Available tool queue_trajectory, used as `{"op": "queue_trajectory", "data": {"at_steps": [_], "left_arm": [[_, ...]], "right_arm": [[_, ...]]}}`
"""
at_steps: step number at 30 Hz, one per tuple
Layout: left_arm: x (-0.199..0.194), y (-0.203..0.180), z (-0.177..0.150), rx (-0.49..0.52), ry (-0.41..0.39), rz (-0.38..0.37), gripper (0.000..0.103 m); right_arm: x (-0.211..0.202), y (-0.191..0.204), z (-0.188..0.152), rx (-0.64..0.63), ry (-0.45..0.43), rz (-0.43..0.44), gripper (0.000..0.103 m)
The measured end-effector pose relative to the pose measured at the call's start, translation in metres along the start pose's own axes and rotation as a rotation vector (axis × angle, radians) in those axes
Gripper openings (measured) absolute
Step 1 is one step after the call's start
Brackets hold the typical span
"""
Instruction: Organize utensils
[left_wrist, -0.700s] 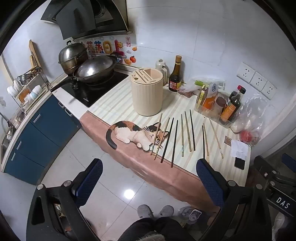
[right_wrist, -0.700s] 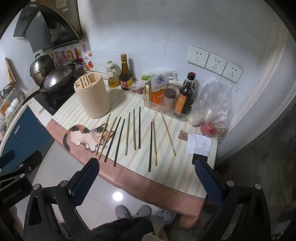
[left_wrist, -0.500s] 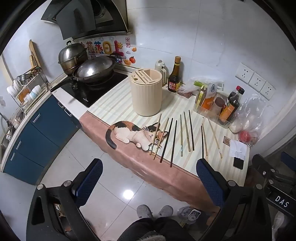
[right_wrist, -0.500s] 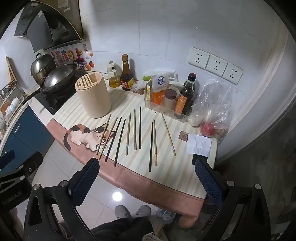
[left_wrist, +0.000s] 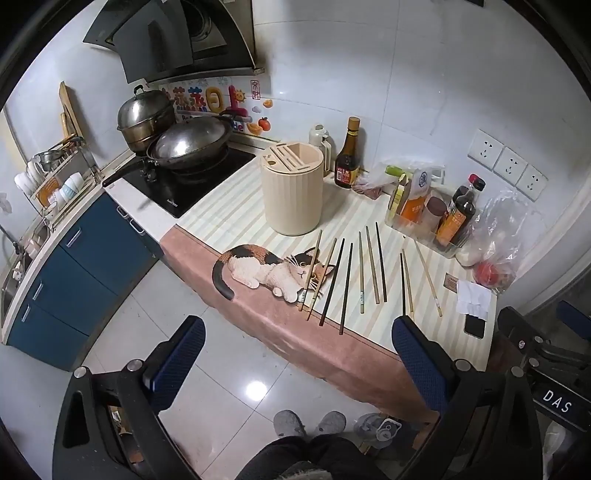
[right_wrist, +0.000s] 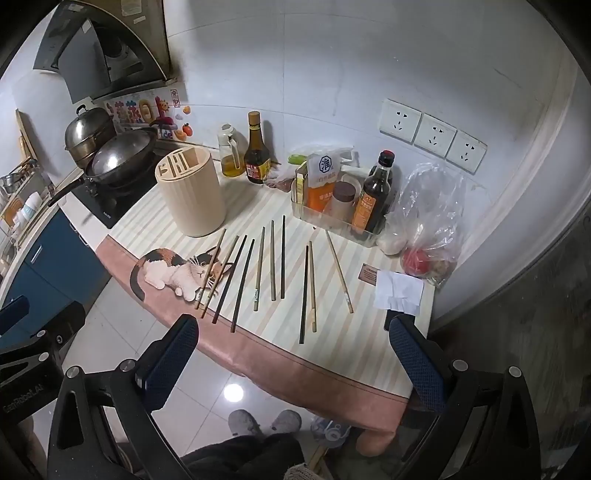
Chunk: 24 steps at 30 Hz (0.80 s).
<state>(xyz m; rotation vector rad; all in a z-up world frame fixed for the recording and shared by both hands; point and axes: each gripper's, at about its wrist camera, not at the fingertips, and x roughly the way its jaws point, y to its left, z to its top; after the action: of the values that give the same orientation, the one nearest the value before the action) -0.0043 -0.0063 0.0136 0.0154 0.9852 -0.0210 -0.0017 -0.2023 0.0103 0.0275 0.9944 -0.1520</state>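
Several chopsticks (left_wrist: 362, 273) (right_wrist: 273, 258), some dark and some light wood, lie side by side on the striped counter mat. Behind them stands a beige round utensil holder (left_wrist: 292, 194) (right_wrist: 191, 195) with slots in its top. My left gripper (left_wrist: 299, 354) hangs open above the floor in front of the counter edge, nothing between its blue pads. My right gripper (right_wrist: 295, 354) is open too, over the mat's pink front border, short of the chopsticks and touching none.
A wok (left_wrist: 190, 142) and a steel pot sit on the black hob at the left. Sauce bottles (right_wrist: 373, 195), a clear bin of packets and a plastic bag (right_wrist: 432, 218) line the wall. A person's slippered feet (left_wrist: 310, 422) stand on the tiled floor below.
Both views have drifted slightly toward the counter; the chopsticks and holder have not moved. Both grippers stay open.
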Motion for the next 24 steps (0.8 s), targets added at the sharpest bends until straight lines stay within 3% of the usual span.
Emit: {"op": "queue_trajectory", "data": {"at_steps": [24], "left_arm": [[-0.005, 0.002, 0.0, -0.003, -0.006, -0.001, 0.103]], "right_arm": [[-0.004, -0.006, 0.006, 0.003, -0.007, 0.001, 0.103]]}}
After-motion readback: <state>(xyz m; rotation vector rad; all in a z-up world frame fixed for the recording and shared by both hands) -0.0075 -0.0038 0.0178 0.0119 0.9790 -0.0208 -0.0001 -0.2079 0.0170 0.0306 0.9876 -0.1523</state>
